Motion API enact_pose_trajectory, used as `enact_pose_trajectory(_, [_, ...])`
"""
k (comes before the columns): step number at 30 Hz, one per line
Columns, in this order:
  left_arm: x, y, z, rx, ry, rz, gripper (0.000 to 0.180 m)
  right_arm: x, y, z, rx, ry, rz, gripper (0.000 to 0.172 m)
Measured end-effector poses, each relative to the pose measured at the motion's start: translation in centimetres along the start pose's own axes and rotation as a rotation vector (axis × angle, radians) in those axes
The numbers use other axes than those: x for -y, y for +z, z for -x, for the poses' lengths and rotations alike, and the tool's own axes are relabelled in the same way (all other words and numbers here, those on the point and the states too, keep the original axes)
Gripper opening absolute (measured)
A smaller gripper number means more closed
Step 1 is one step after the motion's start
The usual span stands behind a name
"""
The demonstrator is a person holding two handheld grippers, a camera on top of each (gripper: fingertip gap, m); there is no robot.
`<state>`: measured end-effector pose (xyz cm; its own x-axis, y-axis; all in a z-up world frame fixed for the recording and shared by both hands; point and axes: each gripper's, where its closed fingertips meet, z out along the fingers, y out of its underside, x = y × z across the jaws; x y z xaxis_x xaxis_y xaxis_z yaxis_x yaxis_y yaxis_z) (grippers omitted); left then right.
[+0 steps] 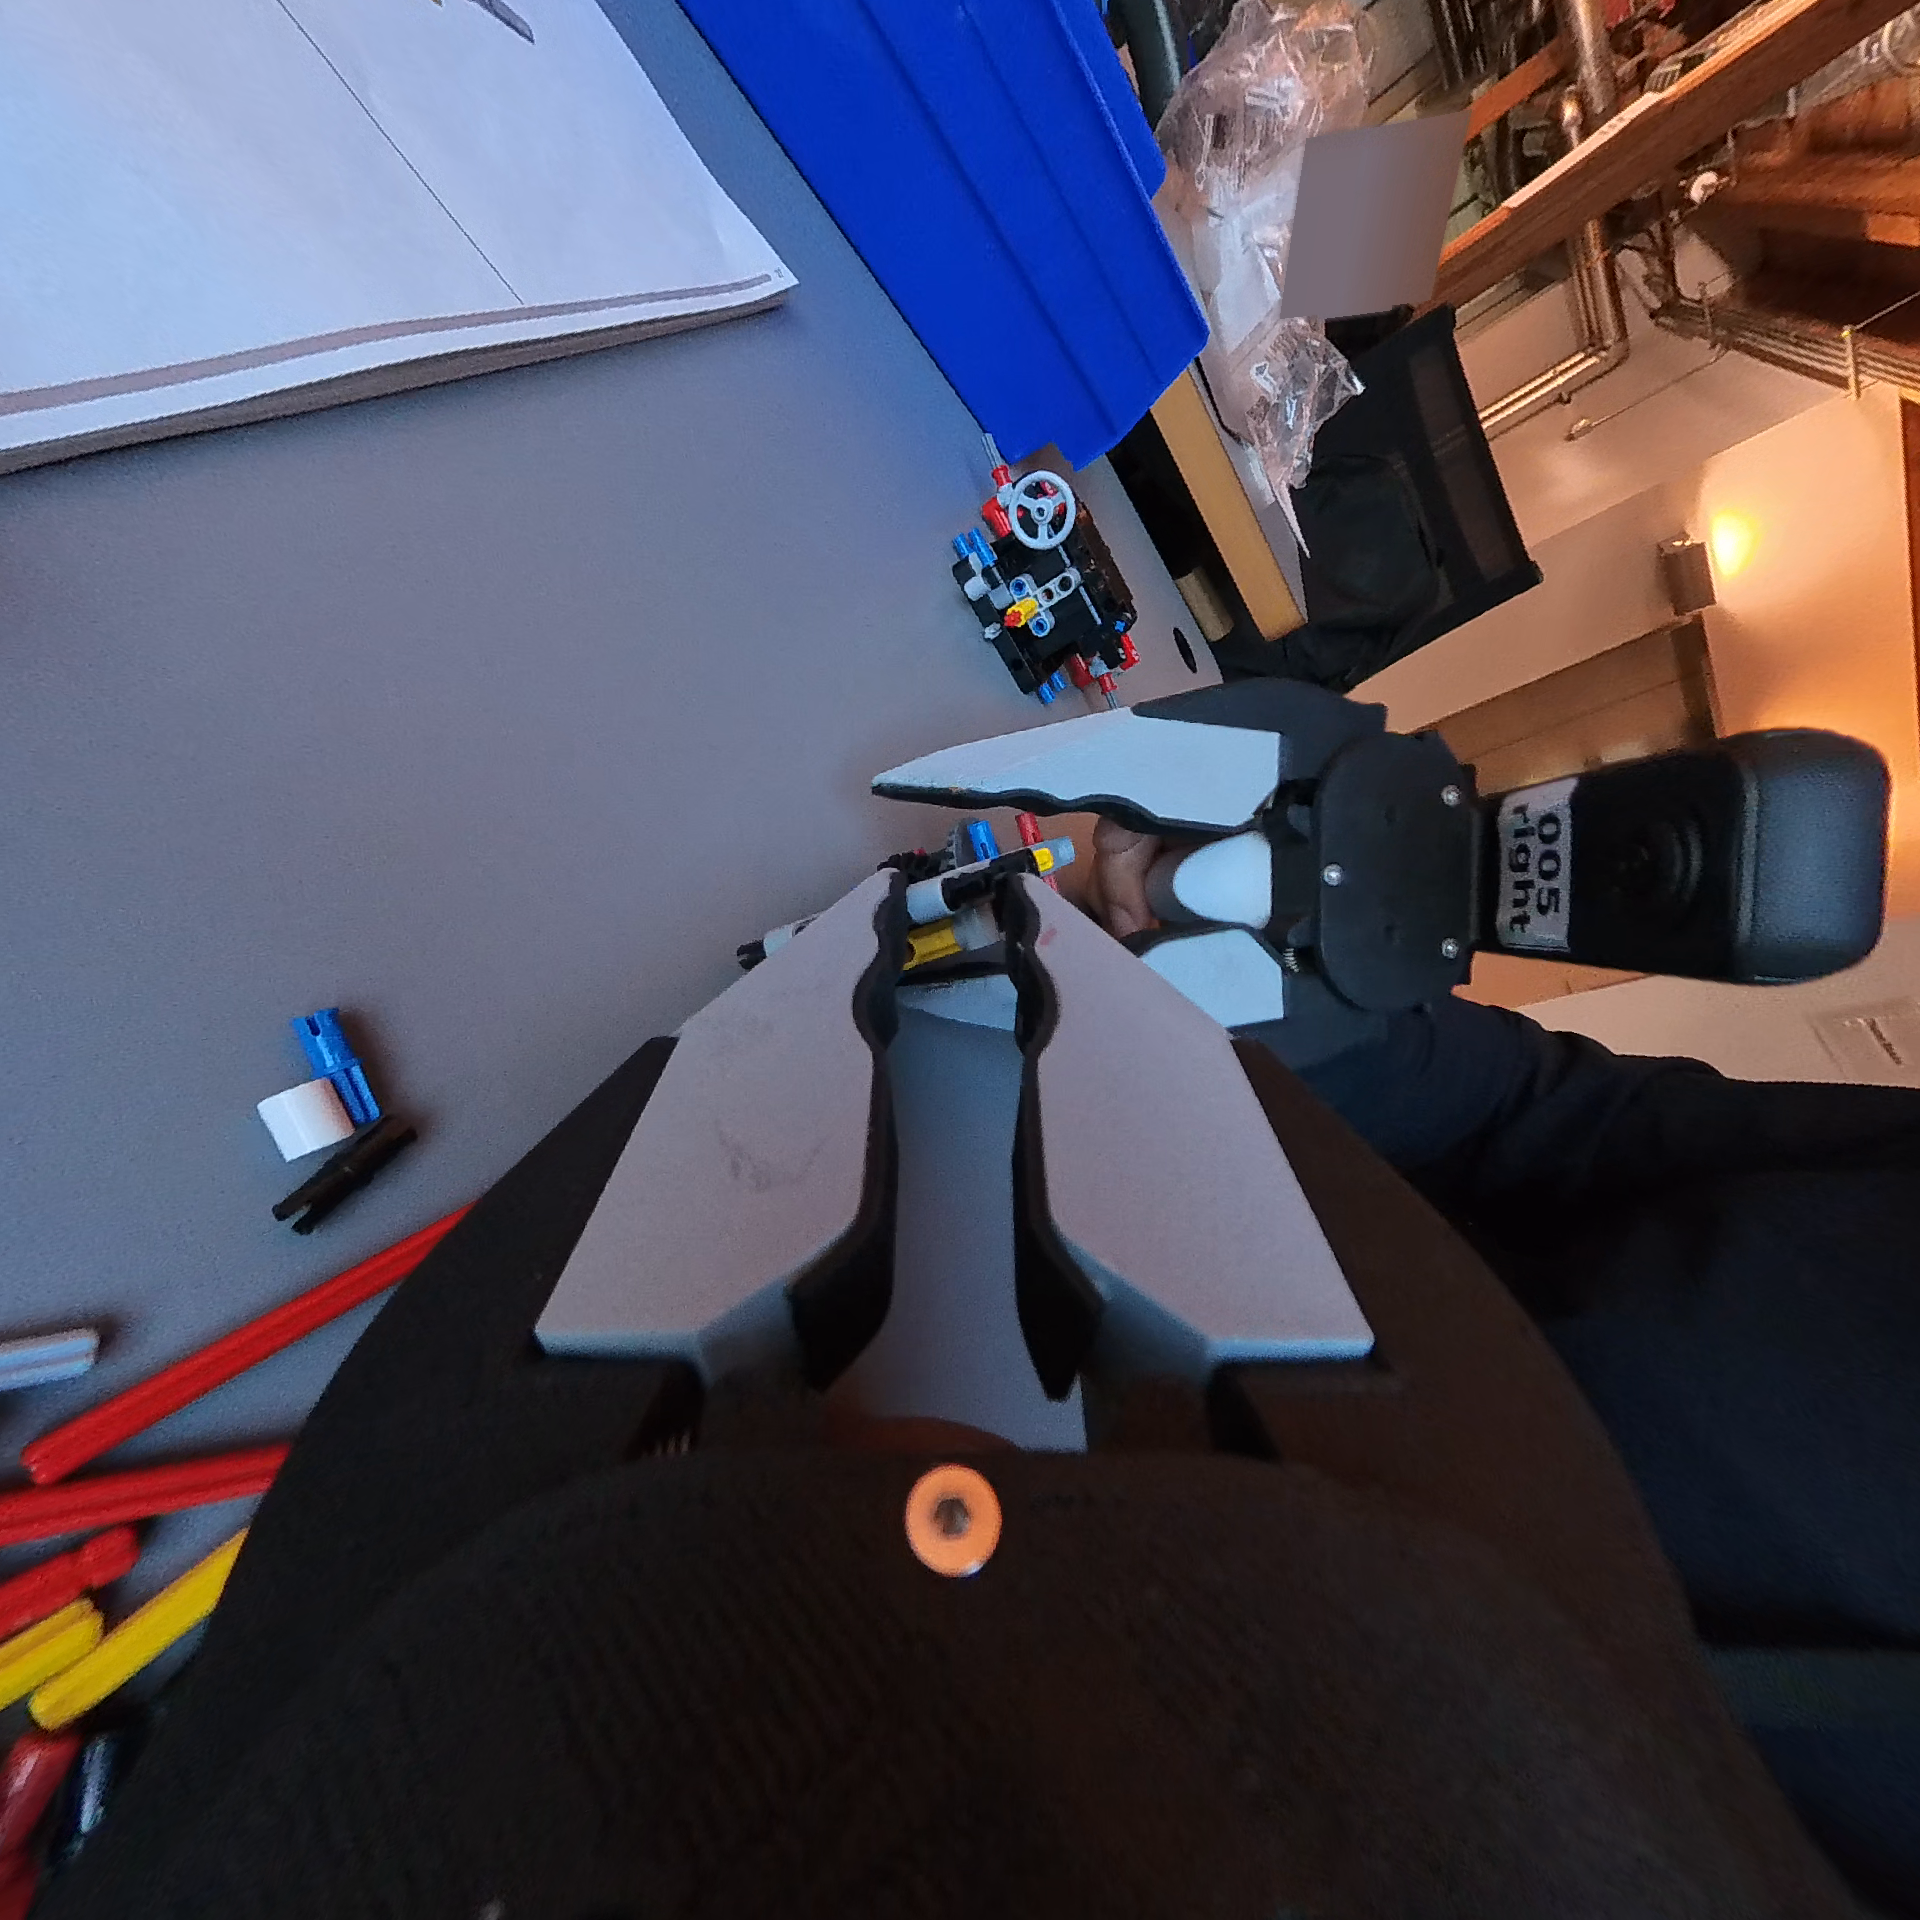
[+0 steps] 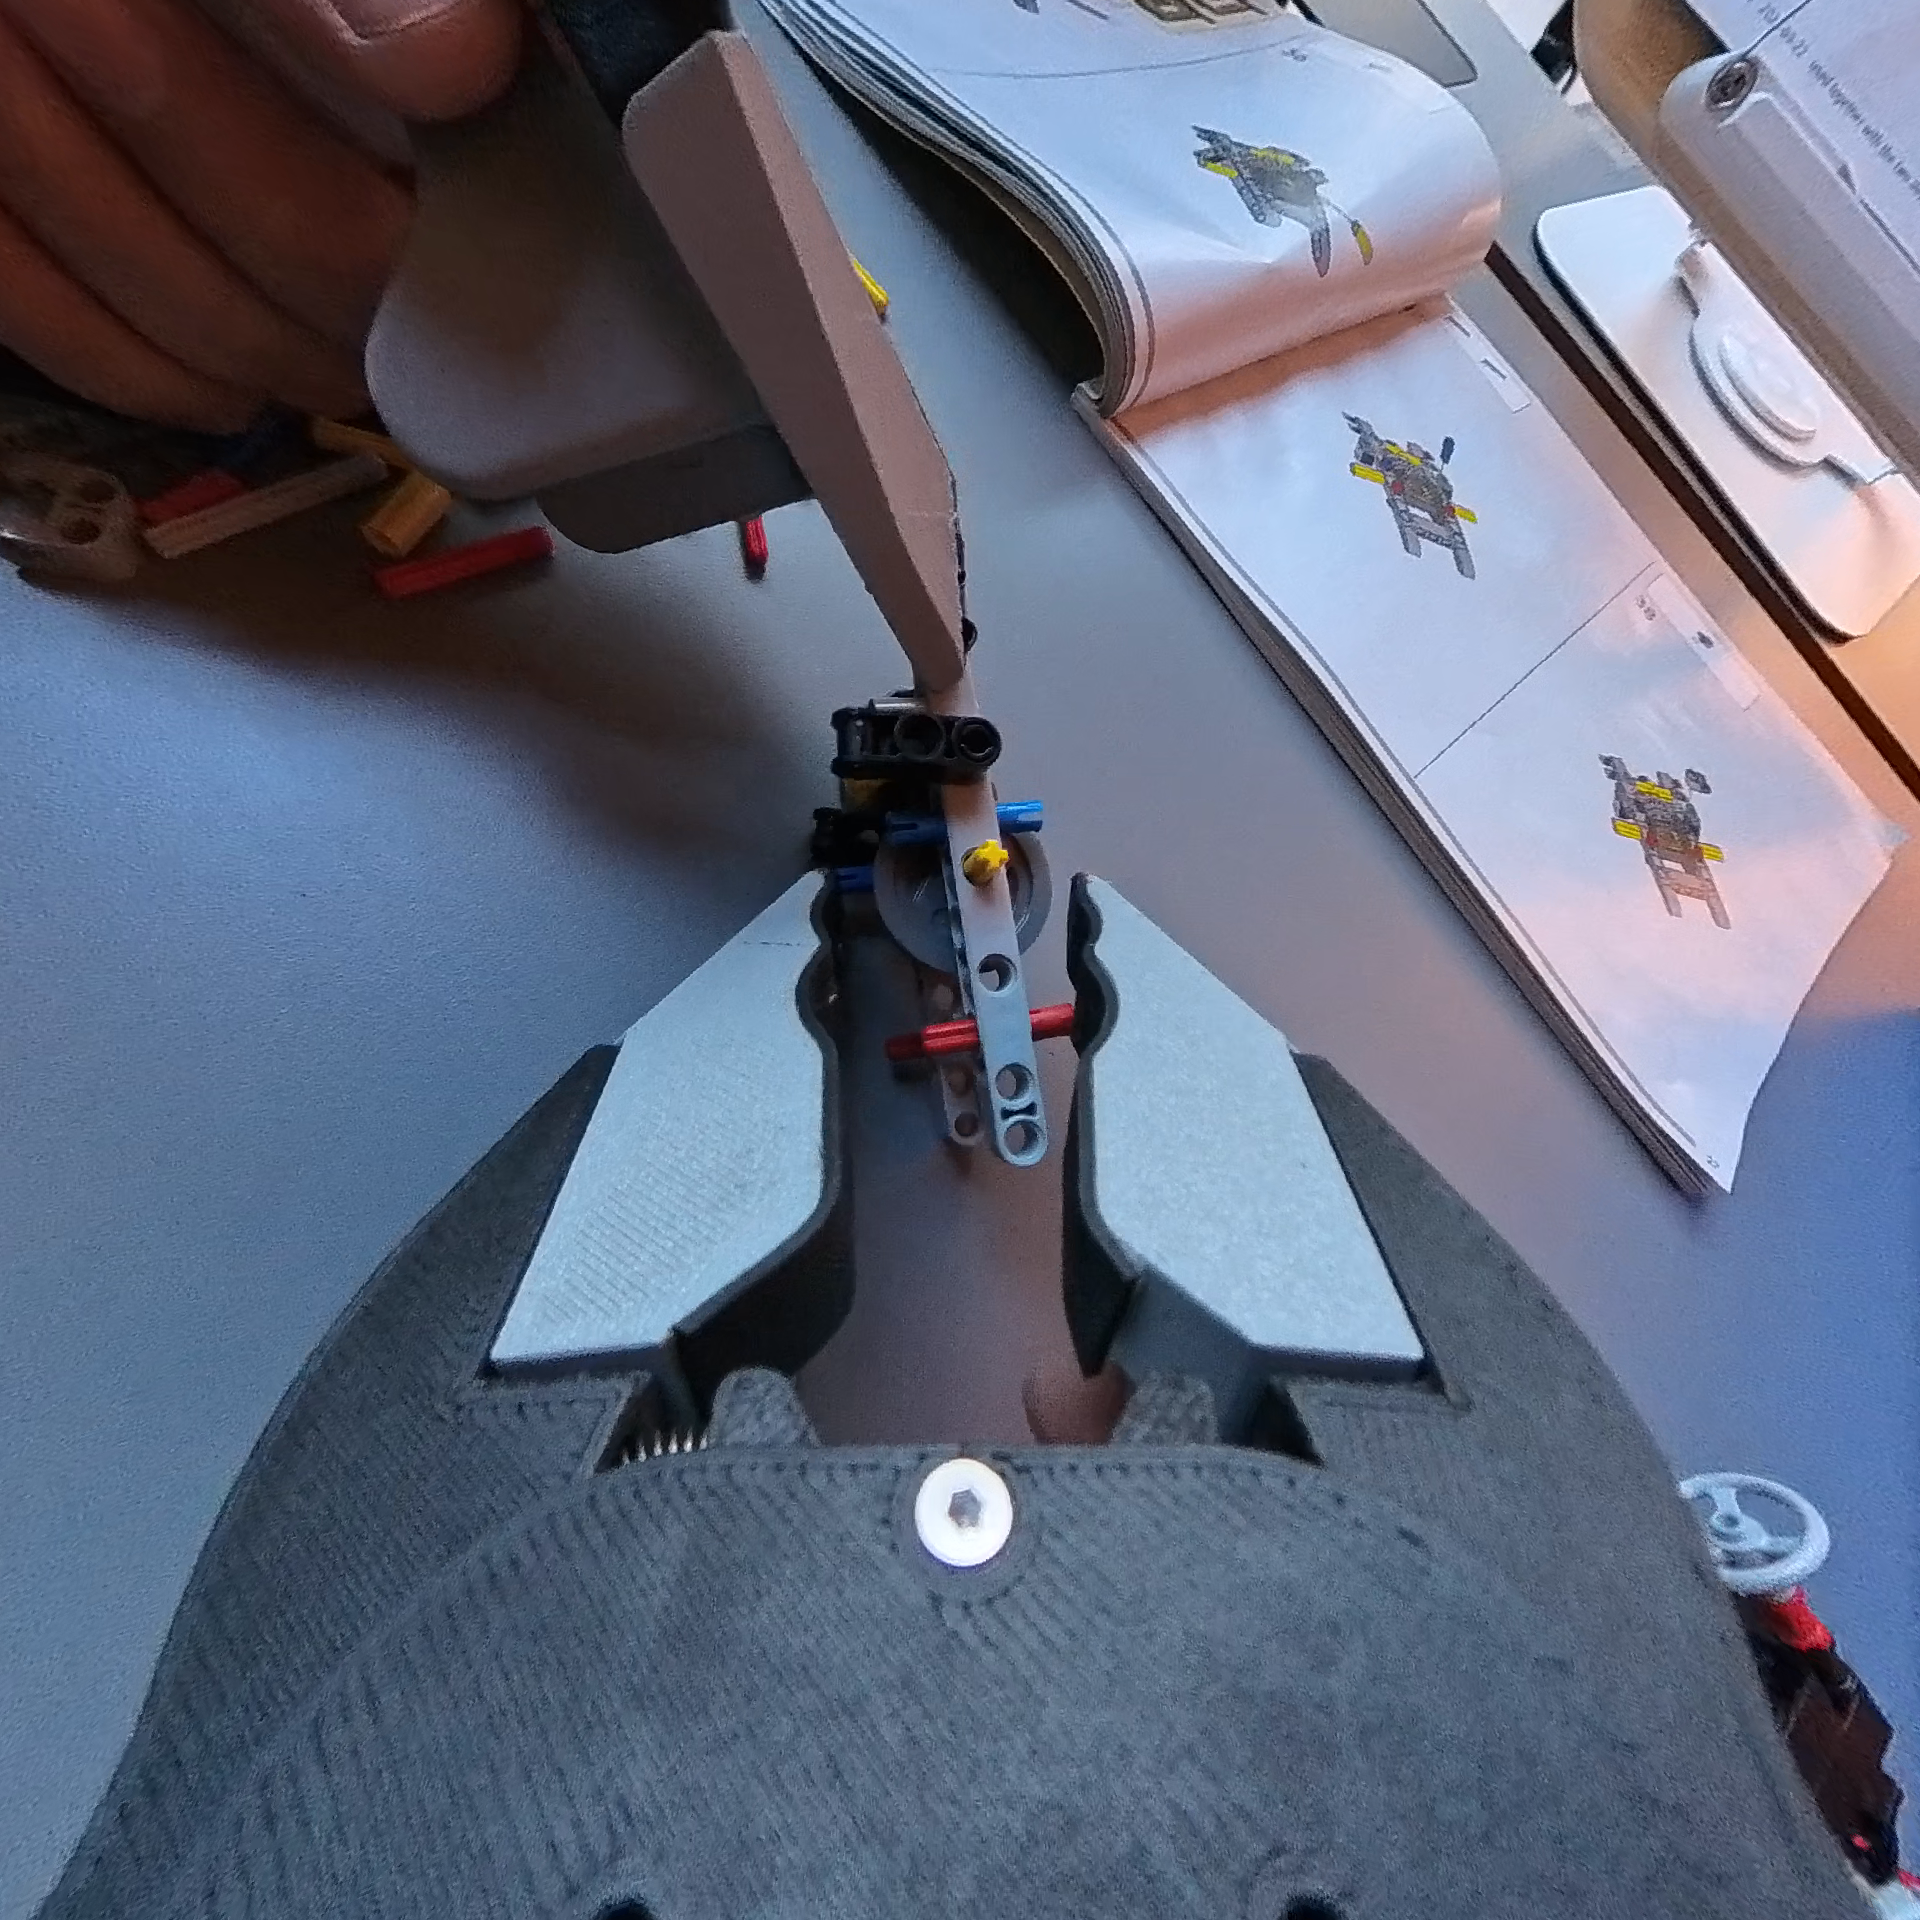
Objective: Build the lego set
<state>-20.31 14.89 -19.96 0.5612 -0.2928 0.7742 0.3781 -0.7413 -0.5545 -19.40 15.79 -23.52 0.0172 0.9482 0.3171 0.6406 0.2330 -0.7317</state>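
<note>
Grey, black and yellow plastic pieces make up a small brick assembly (image 1: 971,888), which is clamped between the fingertips of the left gripper (image 1: 951,883) and held clear above the grey table (image 1: 520,675). From its far end a grey perforated beam (image 2: 1000,1023), crossed by a red pin (image 2: 977,1029), is presented lengthwise into the gap of the right gripper (image 2: 951,914). The right gripper's jaws are set apart on either side of that beam; the red pin's tip lies close to the right-hand pad, though contact cannot be told. Such a hold appears meant to steady the assembly while its free end is reached. Farther off, an open instruction booklet (image 2: 1455,623), a second black brick model (image 1: 1049,582), a blue bin (image 1: 987,208) and loose red and yellow rods (image 1: 135,1475) are seen.
</note>
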Motion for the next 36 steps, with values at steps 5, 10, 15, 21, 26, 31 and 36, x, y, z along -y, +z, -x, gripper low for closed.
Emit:
enact_pose_trajectory(5, [0.2, -0.1, 0.0, -0.005, -0.009, -0.011, 0.016, 0.0, 0.0, -0.5, -0.032, -0.054, 0.008, 0.029])
enact_pose_trajectory(10, [0.5, -0.1, 0.2, -0.012, -0.04, -0.031, 0.016, 0.3, 0.3, -0.7, -0.03, -0.041, -0.023, 0.029])
enact_pose_trajectory(15, [0.9, -0.3, 0.7, -0.001, -0.07, -0.052, 0.016, 0.0, 0.6, -1.2, -0.09, -0.07, 0.001, 0.047])
enact_pose_trajectory(21, [1.1, -0.3, 0.9, 0.013, -0.088, -0.073, 0.016, 0.2, 0.9, -1.4, -0.098, -0.055, 0.007, 0.044])
enact_pose_trajectory(26, [1.3, -0.5, 1.2, 0.017, -0.114, -0.093, 0.016, 0.1, 1.4, -1.9, -0.14, -0.117, 0.041, 0.041])
enact_pose_trajectory(31, [1.5, -0.6, 1.5, 0.006, -0.146, -0.105, 0.016, 0.5, 1.5, -1.1, -0.062, -0.103, 0.028, 0.047])
enact_pose_trajectory(36, [1.3, -0.4, 1.2, -0.002, -0.139, -0.097, 0.016, 0.6, 1.6, -1.0, 0.006, -0.054, 0.038, 0.048])
